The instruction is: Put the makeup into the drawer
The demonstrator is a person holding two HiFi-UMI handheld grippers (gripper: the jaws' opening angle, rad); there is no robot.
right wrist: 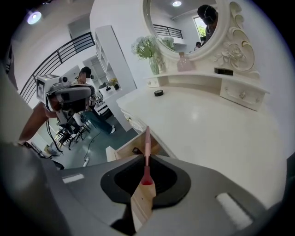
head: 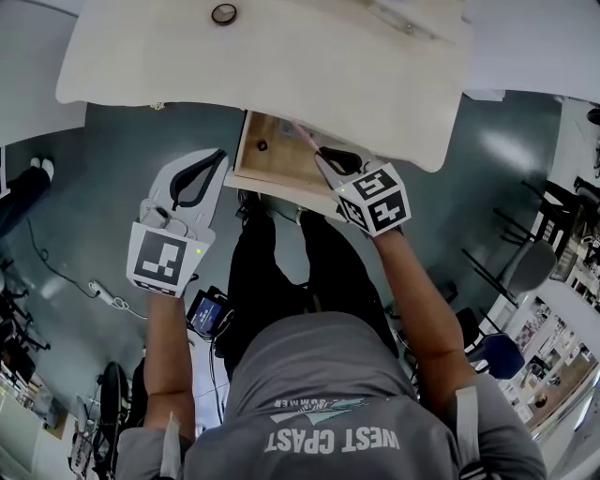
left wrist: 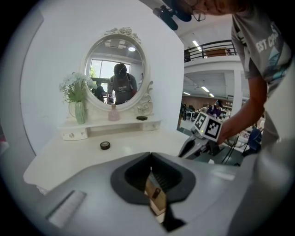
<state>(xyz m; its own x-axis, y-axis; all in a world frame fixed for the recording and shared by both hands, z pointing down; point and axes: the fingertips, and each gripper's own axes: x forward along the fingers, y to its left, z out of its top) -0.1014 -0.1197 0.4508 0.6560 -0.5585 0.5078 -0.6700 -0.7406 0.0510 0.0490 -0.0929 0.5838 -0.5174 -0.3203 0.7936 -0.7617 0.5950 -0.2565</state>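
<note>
Head view shows the right gripper (head: 326,161) over the open wooden drawer (head: 281,155) beneath the white tabletop (head: 281,56), its jaws pinching a slim pink makeup stick (head: 307,139) whose free end points into the drawer space. The right gripper view confirms the jaws pressed onto the stick's lower end, with the shaft projecting forward above the drawer. A small dark round item (head: 262,145) lies on the drawer floor. The left gripper (head: 217,159) hangs beside the drawer's left side, above the floor; the left gripper view shows its jaws pressed together on nothing. A round black compact (head: 223,13) sits on the tabletop. The person's grey shirt (head: 333,439) reads "WEST COAST"; its smaller print is illegible.
</note>
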